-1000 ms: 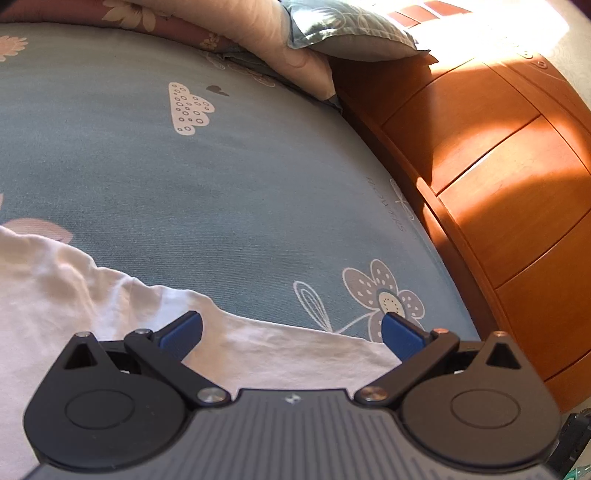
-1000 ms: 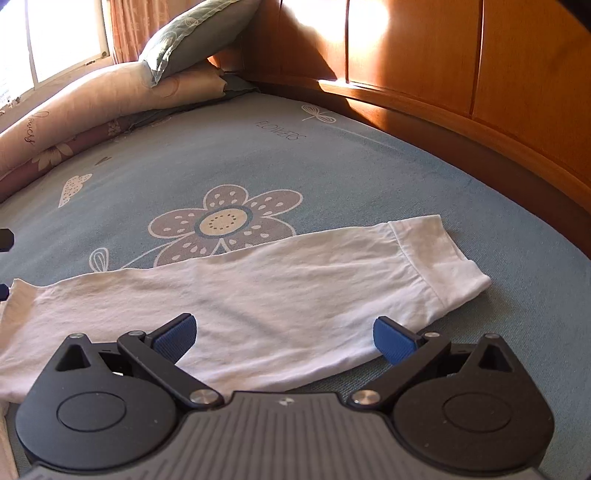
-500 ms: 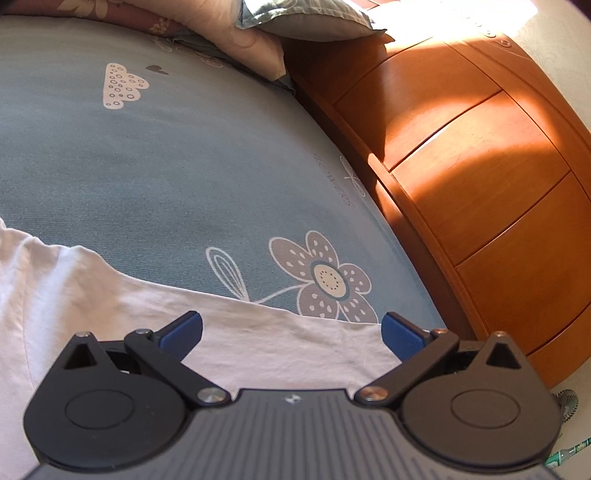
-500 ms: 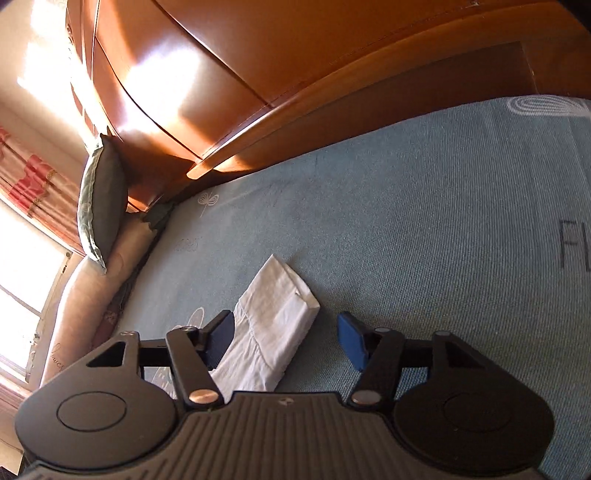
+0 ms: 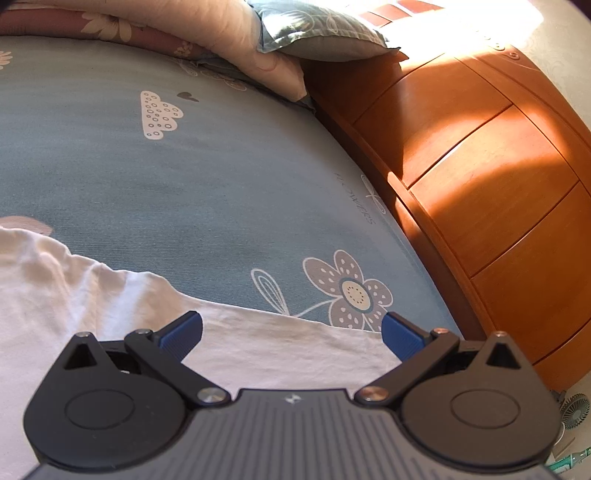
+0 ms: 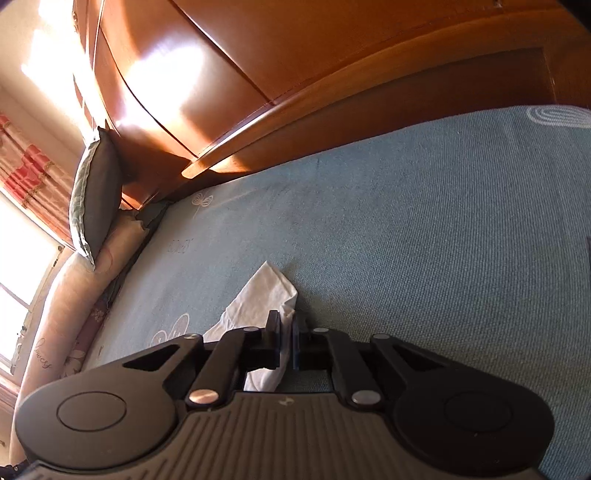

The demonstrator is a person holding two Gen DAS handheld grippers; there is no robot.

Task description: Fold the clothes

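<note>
Nearest to where I stand, the right gripper (image 6: 284, 341) has its two blue pads pressed together on the cuff end of a white shirt's sleeve (image 6: 264, 295), with the fabric bunched up between them. That pinch looks like the start of a fold, since gripping the cuff lets the sleeve be carried back over the body of the garment. The left gripper (image 5: 291, 334) hovers with its fingers spread wide and nothing between them, low over the white shirt (image 5: 110, 306), which lies spread flat on the bed. It seems poised there to pin or catch the cloth while the other hand moves.

Beyond the shirt's wrinkled edge stretches the blue-grey bedsheet (image 5: 192, 177), printed with a flower (image 5: 354, 291) and a spotted cloud (image 5: 160, 114). Further back, rolled bedding (image 5: 229, 33) and a patterned pillow (image 5: 321, 33) are stacked at the head of the bed, leaving the middle free for folding. Orange wooden panelling (image 5: 491, 177) runs along the far side, lit by strong sun.
</note>
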